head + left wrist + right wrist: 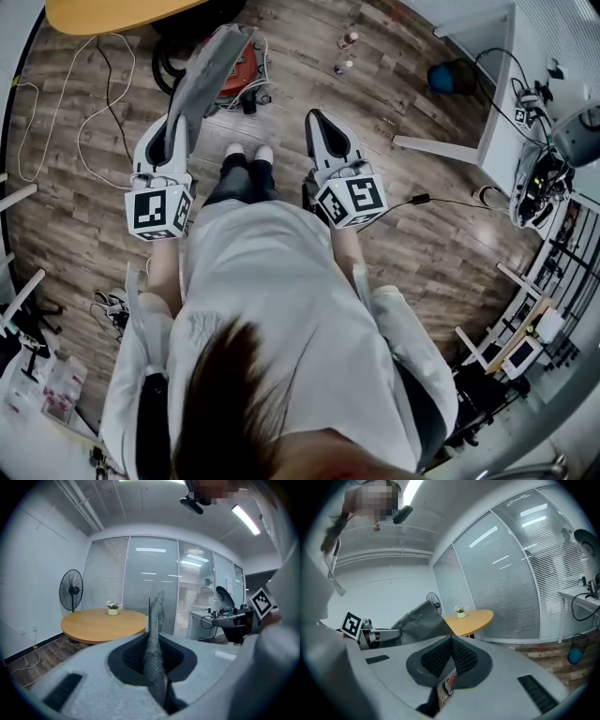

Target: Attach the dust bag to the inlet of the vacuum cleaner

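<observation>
The left gripper (174, 131) clamps its nearly closed jaws on one edge of the dust bag (208, 70), a flat grey sheet with a fine woven texture. The bag extends forward from the jaws, above the red, rounded vacuum cleaner (246, 66) standing on the wood-plank floor (291, 56). The right gripper (320, 124) is empty, its ribbed black pads (461, 657) pressed together.

Dust bag (154, 653) in tool (157, 686)
</observation>
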Available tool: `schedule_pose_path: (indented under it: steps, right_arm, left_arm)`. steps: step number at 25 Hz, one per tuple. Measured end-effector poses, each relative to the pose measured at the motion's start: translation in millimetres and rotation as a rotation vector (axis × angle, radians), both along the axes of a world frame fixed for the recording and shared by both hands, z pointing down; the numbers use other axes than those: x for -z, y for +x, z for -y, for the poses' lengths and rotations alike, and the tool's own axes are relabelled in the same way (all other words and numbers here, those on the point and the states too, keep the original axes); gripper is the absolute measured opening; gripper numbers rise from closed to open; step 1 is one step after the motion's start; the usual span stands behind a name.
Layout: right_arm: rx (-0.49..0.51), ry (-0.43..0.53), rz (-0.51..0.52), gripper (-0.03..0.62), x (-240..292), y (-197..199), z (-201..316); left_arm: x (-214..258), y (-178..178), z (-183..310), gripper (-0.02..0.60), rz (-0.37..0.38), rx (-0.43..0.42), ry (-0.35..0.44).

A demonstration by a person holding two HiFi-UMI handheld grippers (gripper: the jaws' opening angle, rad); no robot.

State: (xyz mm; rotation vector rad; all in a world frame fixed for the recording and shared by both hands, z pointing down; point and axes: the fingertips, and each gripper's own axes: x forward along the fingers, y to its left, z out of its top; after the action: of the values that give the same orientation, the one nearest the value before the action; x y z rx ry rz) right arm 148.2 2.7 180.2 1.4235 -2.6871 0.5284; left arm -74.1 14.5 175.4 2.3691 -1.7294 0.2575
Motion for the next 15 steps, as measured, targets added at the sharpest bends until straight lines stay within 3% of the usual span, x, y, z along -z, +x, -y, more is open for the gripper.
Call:
schedule_pose_path:
  steps: [15]
  right_arm:
    - [-0.043,0.02,-0.018,0.003,9.2,-3.1,36.3]
  left_arm:
    - [-3.1,3.8,33.7,0.039,0.015,-0.086,-0.019]
